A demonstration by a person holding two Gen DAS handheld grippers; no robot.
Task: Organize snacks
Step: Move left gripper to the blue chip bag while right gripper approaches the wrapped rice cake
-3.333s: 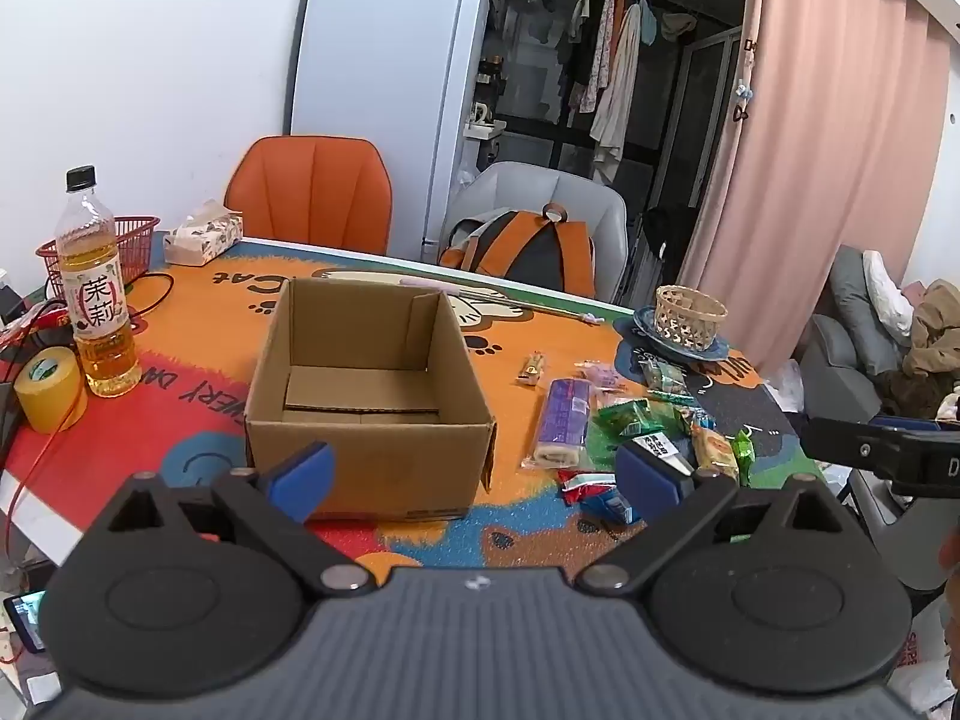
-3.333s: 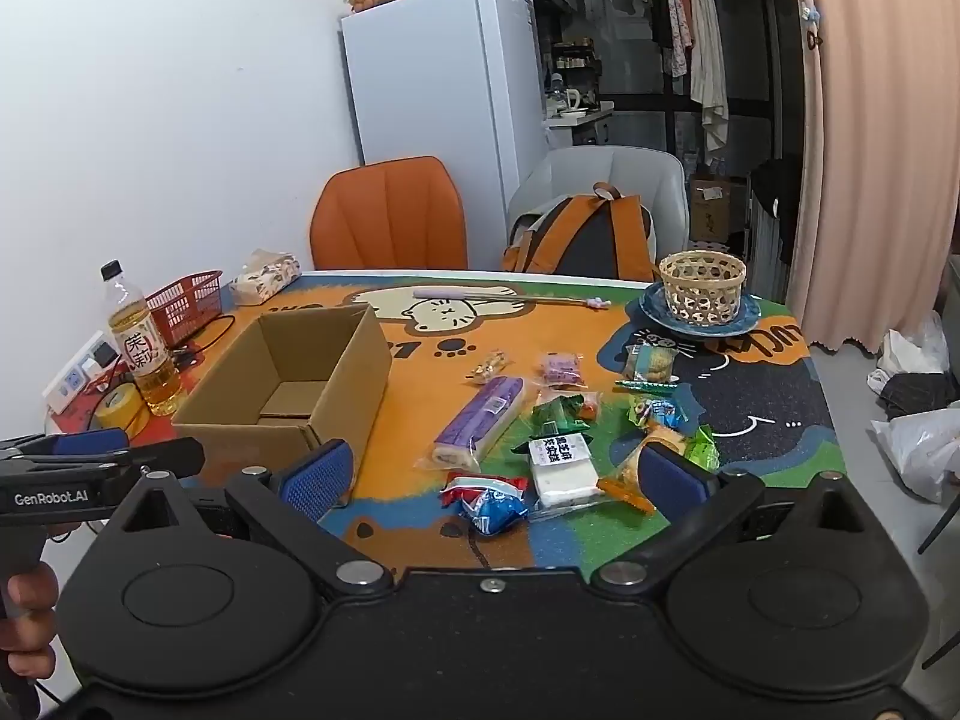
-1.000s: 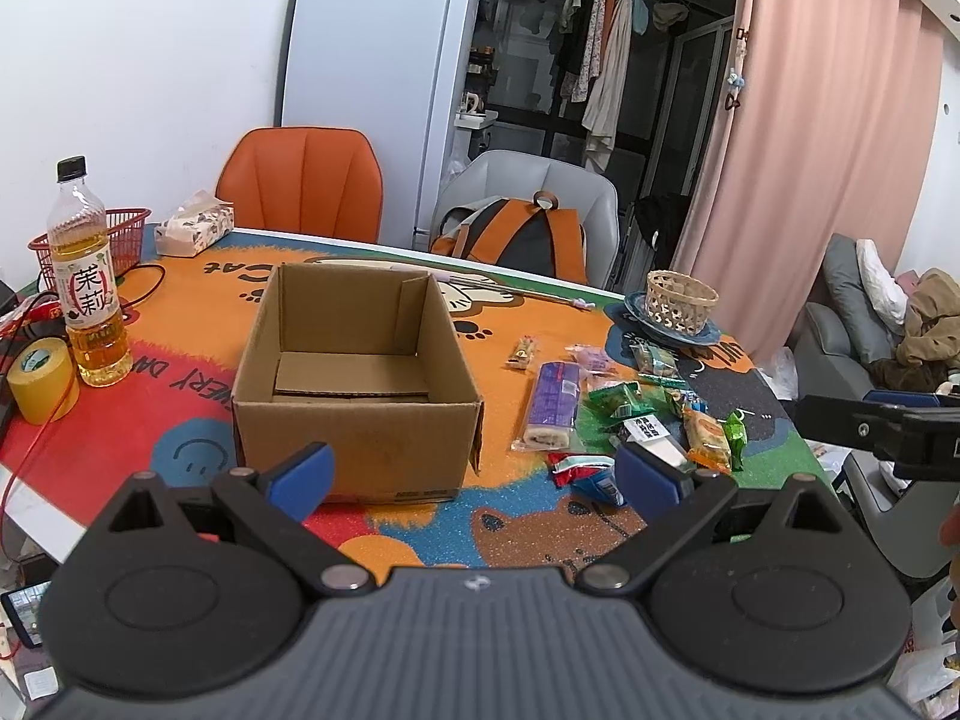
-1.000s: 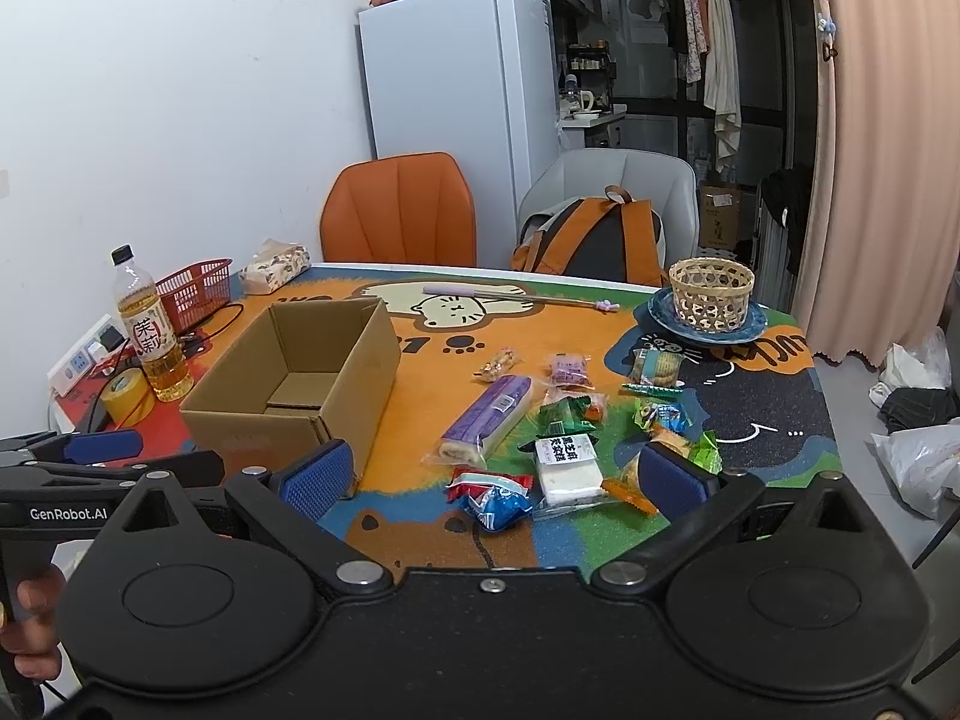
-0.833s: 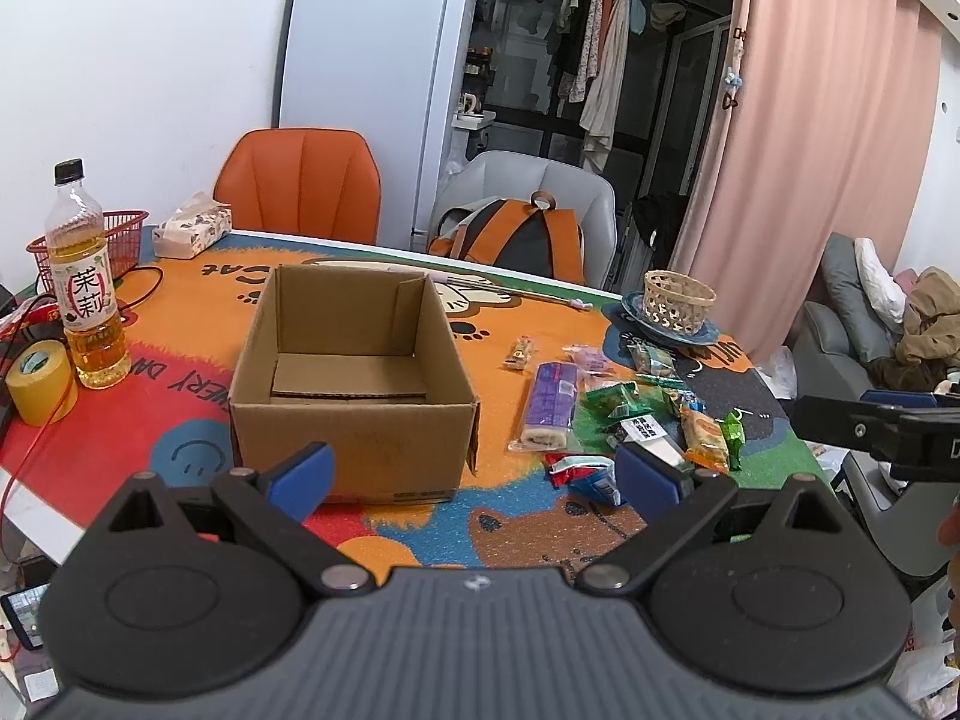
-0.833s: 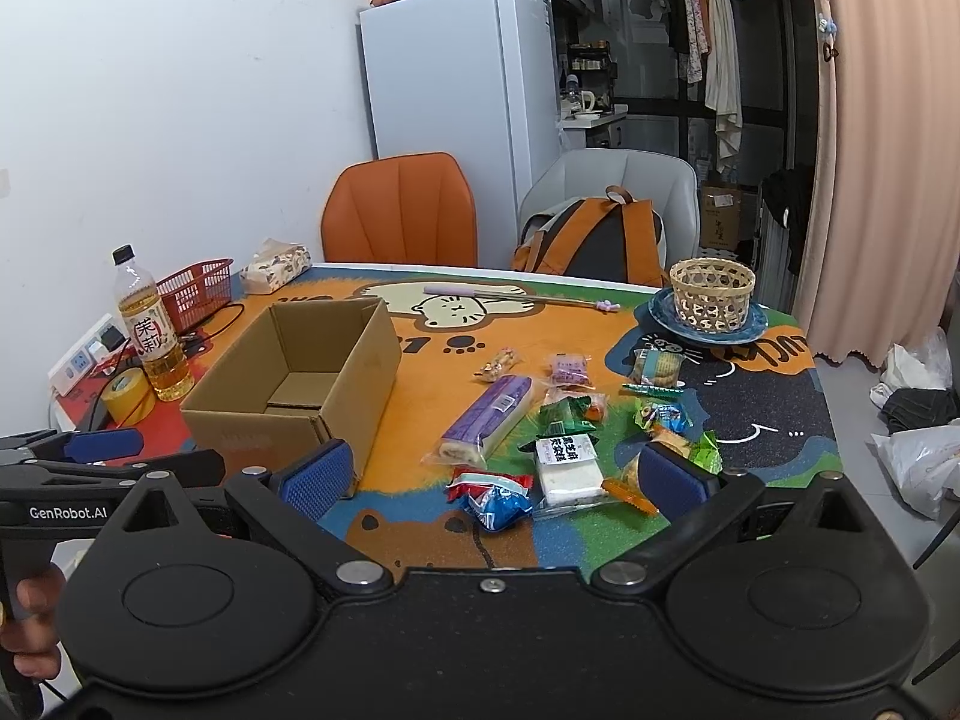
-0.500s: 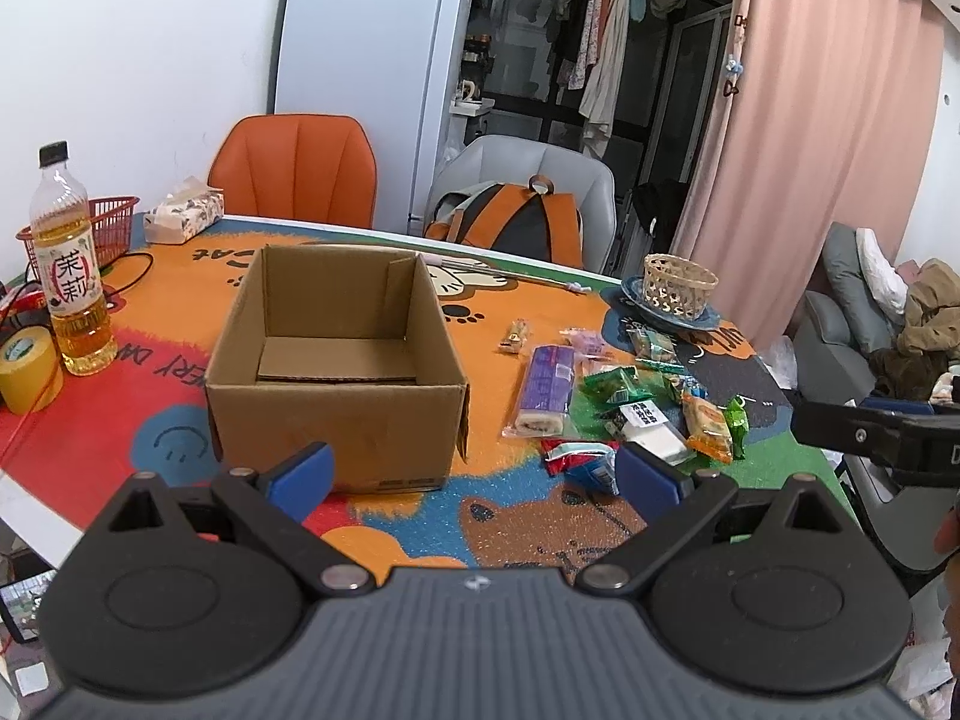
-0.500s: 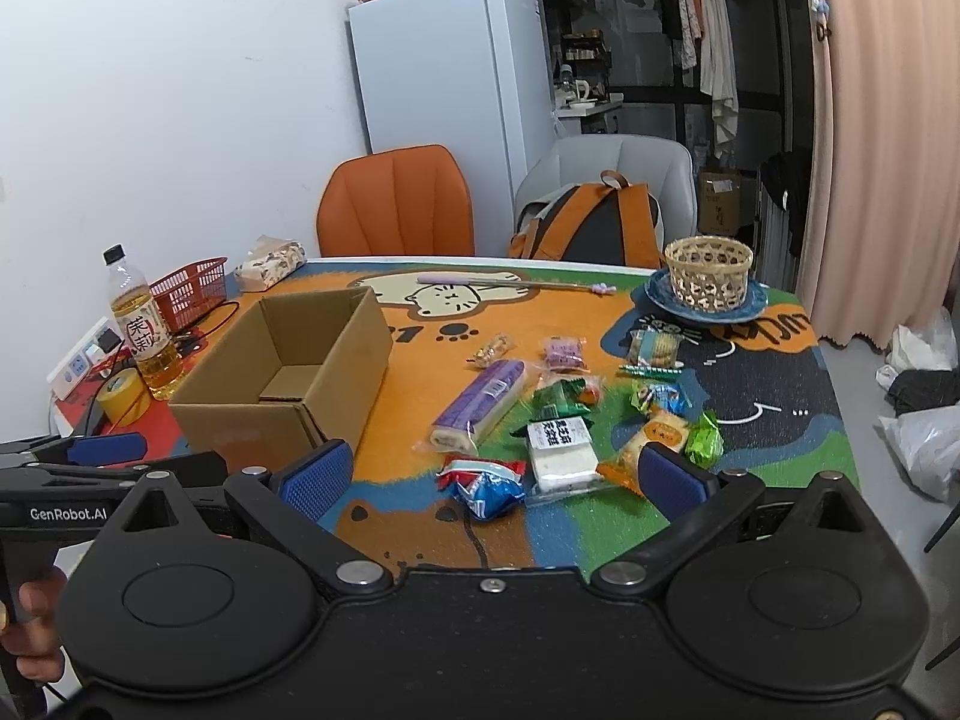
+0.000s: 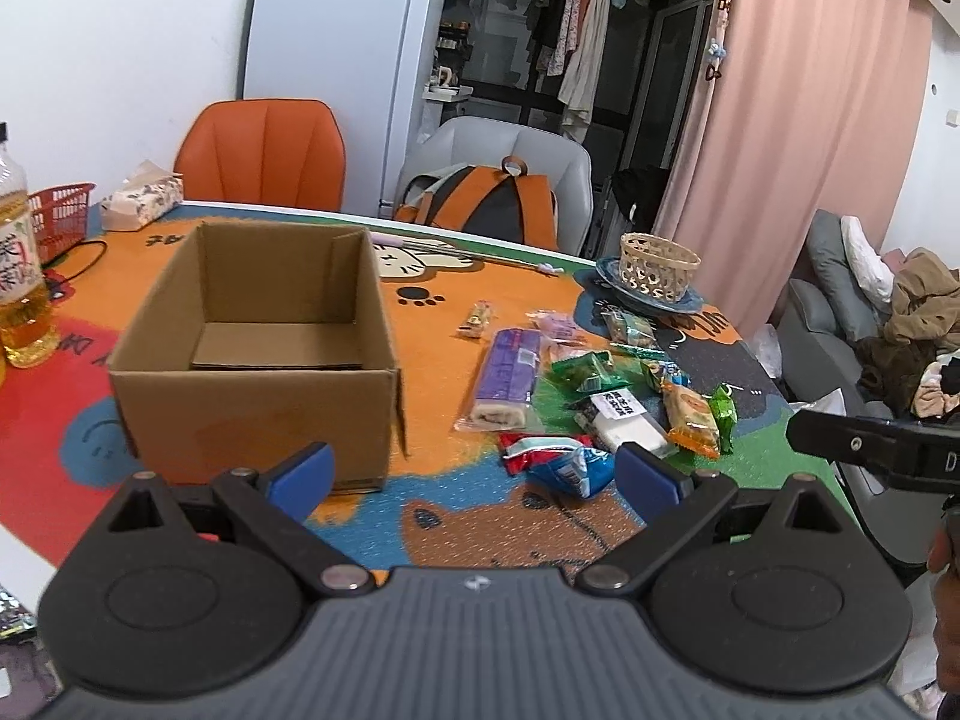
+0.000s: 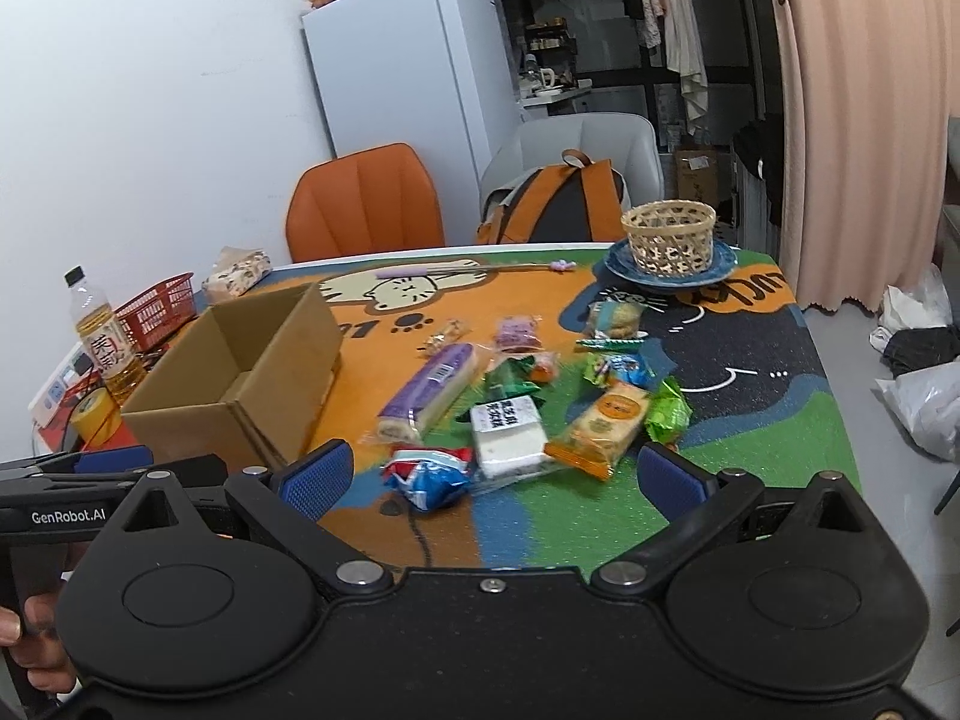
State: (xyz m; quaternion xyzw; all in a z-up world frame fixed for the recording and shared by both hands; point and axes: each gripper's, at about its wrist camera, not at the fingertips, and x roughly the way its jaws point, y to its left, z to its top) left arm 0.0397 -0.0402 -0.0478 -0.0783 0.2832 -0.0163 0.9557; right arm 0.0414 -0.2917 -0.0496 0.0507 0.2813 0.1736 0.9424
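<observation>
Both grippers hang above the near edge of the tabletop [image 9: 492,516], empty, jaws wide apart on each: the left gripper [image 9: 474,471] faces the box [image 9: 258,354], the right gripper [image 10: 495,474] looks over the snacks. The box sits open toward the left side, nothing in it but its own bottom flaps. To its right the snacks lie scattered: a purple pack [image 10: 429,396] nearest the box, a red-and-blue bag [image 10: 429,474] closest to the near edge, a white pack [image 10: 510,435] touching it, an orange pack [image 10: 606,423] and a green pack [image 10: 669,411] just beside that. More small wrappers spread behind them toward the far edge, overlapping, too small to tell apart. Off at the far right corner a wicker basket [image 10: 669,237] stands on a blue plate [image 10: 720,267]. Along the left edge: a tea bottle [image 10: 108,342], a red basket [image 10: 159,306], a tape roll [image 10: 96,414], a tissue pack [image 10: 237,273] at the far left corner. In the left view the bottle is cut off by the frame. Beyond the far edge stand an orange chair [image 9: 264,150] and a grey chair with a backpack [image 9: 486,204] on it. Each gripper's body blocks the near edge below it, and a hand [image 10: 36,636] shows only in part at the bottom left of the right view.
</observation>
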